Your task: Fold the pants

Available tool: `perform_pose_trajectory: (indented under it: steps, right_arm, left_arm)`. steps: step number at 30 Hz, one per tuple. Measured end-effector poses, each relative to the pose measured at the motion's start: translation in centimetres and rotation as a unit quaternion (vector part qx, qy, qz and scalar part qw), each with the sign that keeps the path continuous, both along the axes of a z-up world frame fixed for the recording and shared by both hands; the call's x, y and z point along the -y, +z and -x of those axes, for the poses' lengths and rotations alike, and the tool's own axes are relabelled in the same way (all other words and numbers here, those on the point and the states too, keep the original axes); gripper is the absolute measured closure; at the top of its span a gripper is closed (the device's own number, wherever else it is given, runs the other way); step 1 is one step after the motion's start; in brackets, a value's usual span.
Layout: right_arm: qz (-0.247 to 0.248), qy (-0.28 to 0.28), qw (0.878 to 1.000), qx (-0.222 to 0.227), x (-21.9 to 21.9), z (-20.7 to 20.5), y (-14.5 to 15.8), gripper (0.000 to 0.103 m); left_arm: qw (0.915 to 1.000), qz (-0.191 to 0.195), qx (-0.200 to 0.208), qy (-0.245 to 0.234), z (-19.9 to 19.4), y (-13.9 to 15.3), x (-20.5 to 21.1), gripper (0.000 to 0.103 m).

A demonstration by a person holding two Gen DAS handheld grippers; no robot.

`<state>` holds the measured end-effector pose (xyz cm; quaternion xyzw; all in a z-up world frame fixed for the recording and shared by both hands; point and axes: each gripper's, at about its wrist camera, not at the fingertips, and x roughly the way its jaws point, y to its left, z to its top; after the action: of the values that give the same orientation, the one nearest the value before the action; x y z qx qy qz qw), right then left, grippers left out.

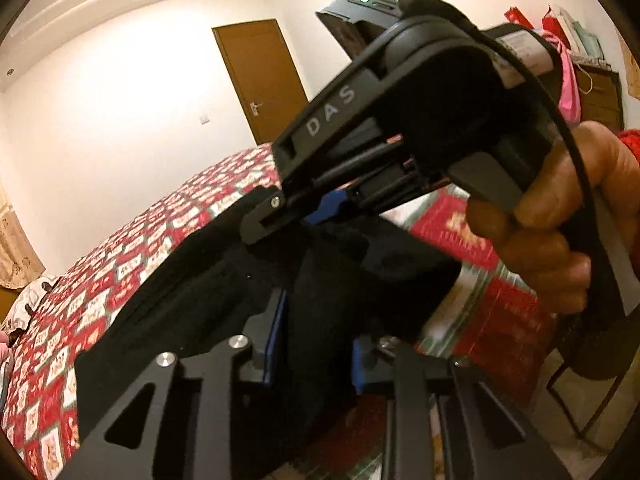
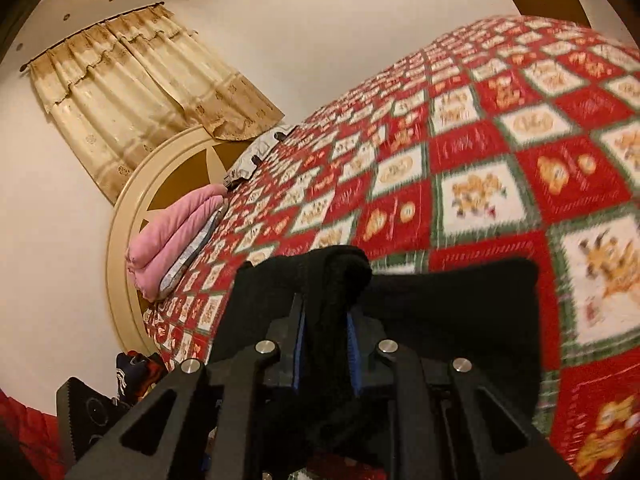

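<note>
Inspecting: a pair of black pants [image 1: 192, 280] lifted at one end from a bed [image 2: 500, 152] by two hand-held claws

Left claw [image 1: 316, 360]: narrow, its blue-lined pads [image 1: 276, 344] pressed on a thick bunch of the black cloth, which rises between them

Right claw [image 2: 326, 344]: narrow too, its blue pads [image 2: 299, 344] closed on a rolled ridge of the same cloth; seen from the left wrist view as a black tool marked DAS [image 1: 360, 152], its tips buried in the fabric just beyond the left claw

Right hand [image 1: 560, 224]: wrapped round the handle of the right claw, a red sleeve [image 1: 628, 140] at the wrist

Pants, position: gathered end held up between the two claws, which stand close side by side; the rest of the garment trails down and away to the left across the bedspread, lying flat there

Bed: covered by a quilt in red and white squares with green borders

Pink bedding [image 2: 176, 232]: folded, lying at the head end of the bed against a round cream and brown headboard [image 2: 160, 184], well apart from the pants

Surroundings: beige curtain [image 2: 140, 92] over the headboard, brown door [image 1: 260, 76] in the far wall, bags on a wooden cabinet [image 1: 600, 92] at the right

Image quality: quilt pattern blurred in the right wrist view
</note>
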<state>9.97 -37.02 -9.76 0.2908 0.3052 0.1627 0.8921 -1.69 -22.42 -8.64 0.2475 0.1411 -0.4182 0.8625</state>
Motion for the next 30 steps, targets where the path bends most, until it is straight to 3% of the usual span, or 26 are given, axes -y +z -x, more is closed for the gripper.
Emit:
perform_pose_trajectory:
  steps: [5,10,11,13,14,15,19,20,22,25,26,27,30]
  right_arm:
    - [0.016,-0.015,1.0,-0.01,2.4,0.2,0.8,0.085]
    - [0.061,-0.039,0.995,-0.065,3.8,-0.2,-2.6,0.083]
    - [0.059,-0.041,0.995,-0.075,3.9,-0.3,-4.1,0.081]
    - [0.031,-0.049,0.997,-0.055,4.5,0.3,-4.5,0.077]
    - [0.014,-0.048,0.997,-0.059,4.9,0.4,-4.3,0.075]
    - [0.005,-0.047,0.997,-0.06,5.2,0.4,-4.2,0.072]
    - [-0.003,-0.105,0.994,-0.037,6.5,2.6,-2.4,0.069]
    - [0.025,-0.144,0.989,-0.023,6.6,4.0,-1.4,0.069]
    - [0.059,-0.157,0.986,0.008,5.8,5.7,0.1,0.069]
    - [0.07,-0.112,0.991,0.038,2.4,7.4,1.6,0.069]
    - [0.069,-0.087,0.993,0.041,0.9,7.6,1.6,0.069]
    - [0.074,-0.064,0.995,0.037,-0.6,7.5,1.3,0.069]
    - [0.099,-0.035,0.995,0.003,-3.8,6.7,-1.0,0.069]
  left_arm:
    - [0.9996,0.016,-0.012,-0.02,0.8,1.1,1.8,0.074]
    - [0.9987,-0.033,-0.02,-0.033,0.6,-1.1,5.7,0.069]
    - [0.9972,-0.059,-0.031,-0.035,0.7,-2.3,6.4,0.063]
    - [0.9967,-0.065,-0.008,-0.047,2.1,-2.7,6.3,0.047]
    - [0.9955,-0.07,-0.015,-0.062,2.6,-2.6,6.2,0.029]
    - [0.9936,-0.068,-0.033,-0.084,3.2,-2.3,5.7,0.019]
    - [0.9941,-0.049,-0.04,-0.089,4.2,-1.1,3.6,0.018]
    - [0.9948,-0.041,-0.04,-0.083,4.2,-0.7,2.7,0.018]
    - [0.9964,-0.023,-0.043,-0.07,1.6,0.5,0.6,0.018]
    - [0.9995,0.018,-0.026,-0.007,-0.7,2.9,-2.6,0.016]
    - [0.9994,0.024,-0.019,0.013,-1.2,3.2,-3.0,0.009]
    - [0.9981,0.027,-0.012,0.054,-3.2,3.3,-3.7,0.005]
    - [0.9911,0.008,-0.03,0.13,-5.4,1.5,-5.4,0.005]
